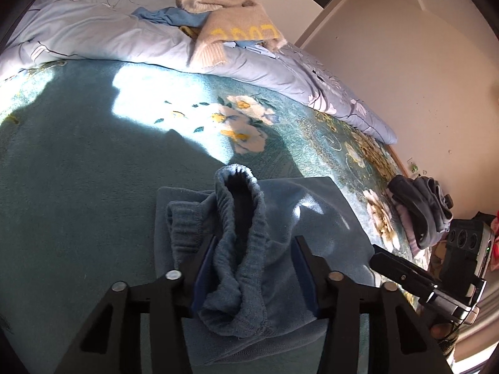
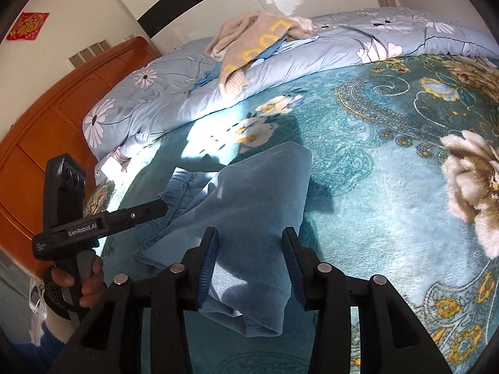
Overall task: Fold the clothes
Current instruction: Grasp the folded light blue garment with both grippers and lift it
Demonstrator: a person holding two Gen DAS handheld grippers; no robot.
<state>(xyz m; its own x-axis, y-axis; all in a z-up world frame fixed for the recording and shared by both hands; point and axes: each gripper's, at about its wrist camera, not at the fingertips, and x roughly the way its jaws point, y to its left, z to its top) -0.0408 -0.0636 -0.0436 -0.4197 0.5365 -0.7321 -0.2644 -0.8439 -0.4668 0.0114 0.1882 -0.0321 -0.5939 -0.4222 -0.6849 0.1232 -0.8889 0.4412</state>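
A blue fleece garment (image 1: 280,218) lies partly folded on the teal floral blanket (image 1: 78,202). Its ribbed elastic waistband (image 1: 243,218) stands bunched up between the open fingers of my left gripper (image 1: 254,243), which do not pinch it. In the right wrist view the same garment (image 2: 255,193) lies flat, with a folded corner under my right gripper (image 2: 249,237), whose fingers are open above the cloth. The left gripper (image 2: 149,208) shows there at the garment's left edge. The right gripper's body (image 1: 414,280) shows at the right of the left wrist view.
A rolled light-blue floral quilt (image 1: 93,31) lies along the far side of the bed, with a beige sweater (image 1: 227,15) and blue clothes on it. A pile of dark grey clothes (image 1: 421,208) sits at the bed's right edge. A wooden headboard (image 2: 56,118) stands at the left.
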